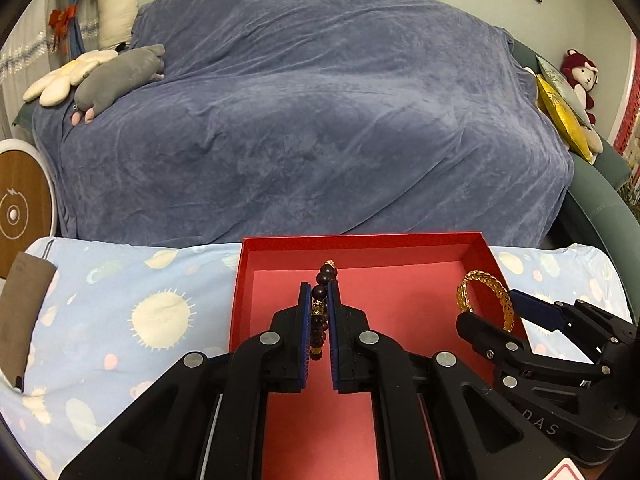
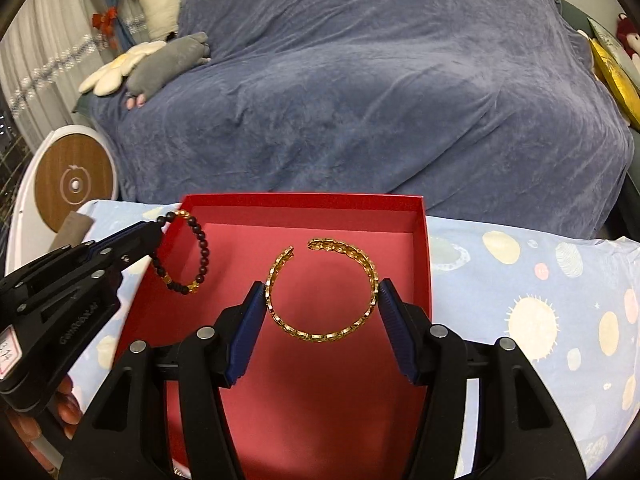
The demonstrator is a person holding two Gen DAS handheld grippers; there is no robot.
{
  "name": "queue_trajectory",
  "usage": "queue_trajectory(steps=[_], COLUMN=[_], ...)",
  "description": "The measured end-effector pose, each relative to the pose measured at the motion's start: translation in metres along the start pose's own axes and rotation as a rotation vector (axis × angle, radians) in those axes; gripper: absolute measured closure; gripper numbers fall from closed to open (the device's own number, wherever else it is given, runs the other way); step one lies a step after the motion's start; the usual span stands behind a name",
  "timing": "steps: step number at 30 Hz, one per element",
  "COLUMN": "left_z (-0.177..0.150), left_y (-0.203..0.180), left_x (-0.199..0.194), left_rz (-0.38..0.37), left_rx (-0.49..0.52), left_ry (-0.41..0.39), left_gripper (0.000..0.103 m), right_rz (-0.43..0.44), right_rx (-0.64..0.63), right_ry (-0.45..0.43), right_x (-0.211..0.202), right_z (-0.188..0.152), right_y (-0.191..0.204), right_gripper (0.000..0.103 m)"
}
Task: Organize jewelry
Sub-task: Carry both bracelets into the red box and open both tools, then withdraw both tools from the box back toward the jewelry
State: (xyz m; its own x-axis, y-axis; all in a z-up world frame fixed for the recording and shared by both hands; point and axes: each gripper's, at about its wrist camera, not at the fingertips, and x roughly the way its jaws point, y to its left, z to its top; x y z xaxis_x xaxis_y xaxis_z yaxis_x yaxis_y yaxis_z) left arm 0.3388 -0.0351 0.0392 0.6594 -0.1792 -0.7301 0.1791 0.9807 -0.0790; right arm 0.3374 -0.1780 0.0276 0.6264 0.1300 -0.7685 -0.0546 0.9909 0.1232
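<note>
Bracelets hang over the red box (image 2: 420,240), which is empty. Left tongs (image 1: 320,300), nearly closed, pinch the beads (image 1: 320,292) at frame centre; right tongs (image 2: 322,296), half open, clasp the bangle (image 2: 360,260). Setting both down remains.

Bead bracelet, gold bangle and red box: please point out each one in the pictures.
bead bracelet (image 2: 199,236), right wrist view, on the dark beads of its right side.
gold bangle (image 2: 370,270), right wrist view, on its right curve.
red box (image 1: 360,240), left wrist view, on its far rim.
</note>
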Motion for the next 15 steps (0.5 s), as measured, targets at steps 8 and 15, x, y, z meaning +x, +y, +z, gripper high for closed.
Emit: queue_trajectory(steps=[8, 15], left_z=[-0.007, -0.037], left_y=[0.015, 0.021], left_x=[0.005, -0.051], left_rz=[0.031, 0.048], left_rx=[-0.044, 0.026], left_ry=[-0.013, -0.068], left_gripper=[0.036, 0.026], right_rz=[0.016, 0.052], right_rx=[0.030, 0.006], right_ry=[-0.043, -0.080], right_x=[-0.010, -0.073], right_z=[-0.012, -0.053], right_y=[-0.010, -0.005], right_gripper=[0.033, 0.025])
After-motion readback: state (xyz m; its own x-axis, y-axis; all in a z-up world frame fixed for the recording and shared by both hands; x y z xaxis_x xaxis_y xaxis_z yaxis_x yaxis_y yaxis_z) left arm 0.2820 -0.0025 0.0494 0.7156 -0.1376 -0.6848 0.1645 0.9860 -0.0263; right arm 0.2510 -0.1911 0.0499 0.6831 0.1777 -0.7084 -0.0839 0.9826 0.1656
